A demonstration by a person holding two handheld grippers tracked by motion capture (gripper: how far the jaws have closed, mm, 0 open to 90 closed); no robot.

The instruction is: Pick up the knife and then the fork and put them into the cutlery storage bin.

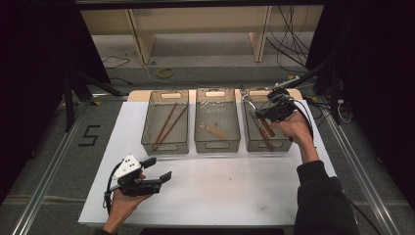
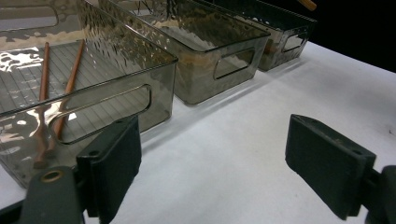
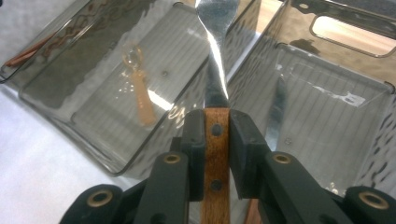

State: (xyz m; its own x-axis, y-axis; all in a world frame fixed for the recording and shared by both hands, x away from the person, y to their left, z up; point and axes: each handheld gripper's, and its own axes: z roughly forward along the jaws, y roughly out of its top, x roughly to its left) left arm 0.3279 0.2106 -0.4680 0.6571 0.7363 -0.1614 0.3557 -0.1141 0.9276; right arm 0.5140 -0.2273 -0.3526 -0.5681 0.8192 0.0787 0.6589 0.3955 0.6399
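Note:
My right gripper (image 1: 264, 116) hovers over the right-hand smoky plastic bin (image 1: 254, 145). In the right gripper view its jaws (image 3: 217, 154) are shut on the wooden handle of a metal utensil (image 3: 215, 70), whose shiny end points up and away over the bin walls. Another metal utensil (image 3: 278, 109) lies on the floor of that bin. My left gripper (image 1: 159, 170) rests low over the white table near its front left, open and holding nothing (image 2: 215, 168).
Three bins stand in a row at the back of the white table top (image 1: 220, 186). The left bin (image 1: 164, 147) holds two brown chopsticks (image 1: 169, 125) (image 2: 70, 84). In the middle bin (image 1: 217, 144) lies a pale wooden spoon (image 1: 213, 129) (image 3: 140, 98).

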